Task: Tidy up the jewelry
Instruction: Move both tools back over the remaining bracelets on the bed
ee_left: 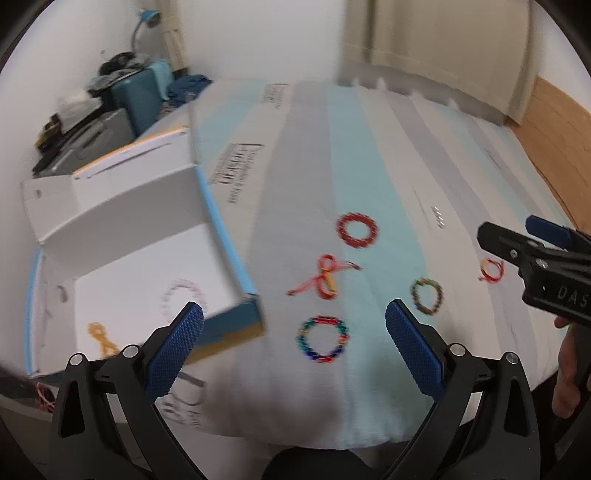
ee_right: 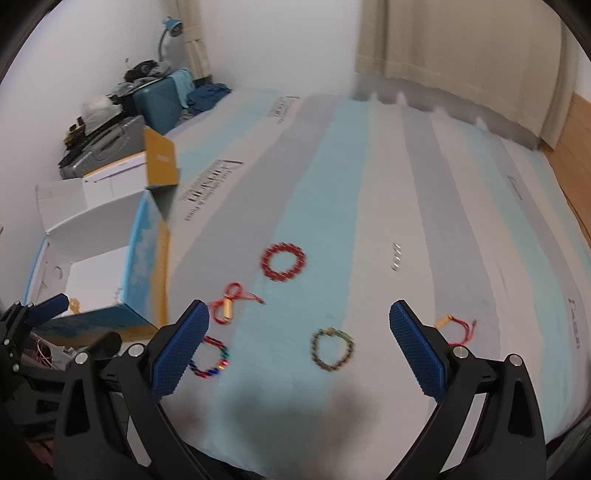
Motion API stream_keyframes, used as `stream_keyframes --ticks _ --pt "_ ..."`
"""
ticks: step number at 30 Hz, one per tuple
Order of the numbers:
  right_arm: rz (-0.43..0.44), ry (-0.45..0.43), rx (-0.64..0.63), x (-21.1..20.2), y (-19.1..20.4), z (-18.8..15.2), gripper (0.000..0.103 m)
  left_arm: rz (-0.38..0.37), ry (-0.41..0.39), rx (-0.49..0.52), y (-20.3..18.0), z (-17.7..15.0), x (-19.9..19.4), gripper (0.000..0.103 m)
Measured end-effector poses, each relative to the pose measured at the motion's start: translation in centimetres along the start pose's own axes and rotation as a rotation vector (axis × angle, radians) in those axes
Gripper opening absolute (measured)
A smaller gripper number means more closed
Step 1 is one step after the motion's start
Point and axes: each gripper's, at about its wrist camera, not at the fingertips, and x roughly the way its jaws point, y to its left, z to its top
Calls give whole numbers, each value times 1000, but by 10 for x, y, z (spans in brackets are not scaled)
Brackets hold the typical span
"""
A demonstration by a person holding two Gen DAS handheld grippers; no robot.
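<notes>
Several bracelets lie on the striped bed cover (ee_left: pixel 369 155): a red bead ring (ee_left: pixel 357 229) (ee_right: pixel 283 261), a red cord piece with a gold tube (ee_left: pixel 325 282) (ee_right: pixel 231 302), a multicoloured bead ring (ee_left: pixel 322 339) (ee_right: pixel 210 357), a dark green bead ring (ee_left: pixel 427 296) (ee_right: pixel 332 349) and a small red-and-gold cord piece (ee_left: pixel 491 270) (ee_right: pixel 456 325). An open white box (ee_left: pixel 147 280) at the left holds a pale pink bracelet (ee_left: pixel 183 295) and a yellow one (ee_left: pixel 101 338). My left gripper (ee_left: pixel 294 317) hovers open over the multicoloured ring. My right gripper (ee_right: pixel 299 314) hangs open above the green ring, holding nothing.
The box's blue-and-yellow side wall (ee_right: pixel 147 258) stands up beside the bracelets. A teal suitcase (ee_right: pixel 159 101), clutter and a desk lamp (ee_right: pixel 171 29) sit at the far left. Curtains (ee_right: pixel 461 48) hang behind the bed, with wooden floor (ee_left: pixel 554 129) to the right.
</notes>
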Motion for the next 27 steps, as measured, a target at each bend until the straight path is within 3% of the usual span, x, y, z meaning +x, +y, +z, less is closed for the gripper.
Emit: stream_keyframes --ticks 9,18,27 --pt "-19 65 24 37 -32 -26 94 -31 66 39 -44 -31 56 97" --pt "-9 177 0 102 -36 -56 94 -22 144 46 -41 -59 116 97" --pt "-16 259 4 156 -35 -63 91 -28 194 23 -35 -64 158 97"
